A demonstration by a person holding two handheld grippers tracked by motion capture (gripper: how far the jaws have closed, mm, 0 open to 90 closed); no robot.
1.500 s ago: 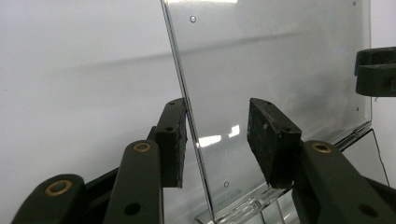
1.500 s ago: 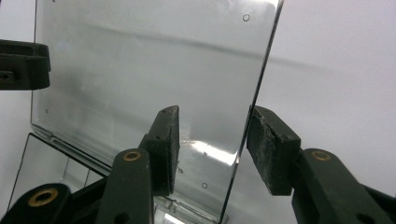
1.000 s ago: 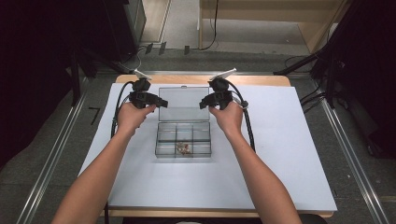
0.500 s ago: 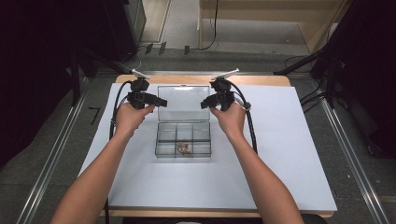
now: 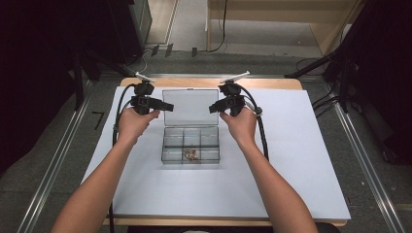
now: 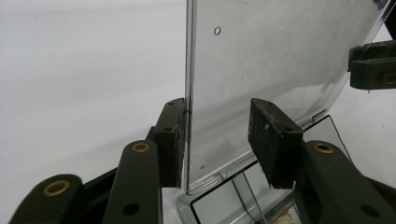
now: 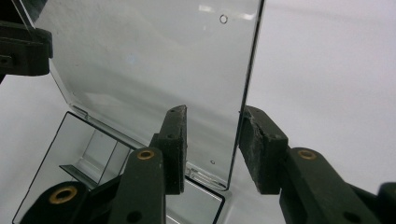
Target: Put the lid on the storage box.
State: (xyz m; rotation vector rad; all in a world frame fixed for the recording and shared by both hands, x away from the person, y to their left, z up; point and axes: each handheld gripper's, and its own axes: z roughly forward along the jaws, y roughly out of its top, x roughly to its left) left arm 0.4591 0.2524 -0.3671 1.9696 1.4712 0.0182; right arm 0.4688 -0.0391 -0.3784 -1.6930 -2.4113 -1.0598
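Both hands are up at the clear compartment box (image 5: 190, 145) on the white-covered table (image 5: 301, 160), its lid (image 5: 190, 107) standing open and upright. The left gripper (image 5: 154, 103) straddles the lid's left edge — in the left gripper view (image 6: 217, 140) the edge sits right against the inner face of one jaw, the other jaw well clear of the pane, so the jaws stand apart with no clamp. The right gripper (image 5: 217, 107) straddles the opposite edge; its jaws have just been closing, and in the right gripper view (image 7: 212, 149) the pane's edge runs between them, a visible gap on each side — not pressing. Below the jaws lies the box's divided base, small brownish pieces (image 5: 189, 154) in one front compartment.
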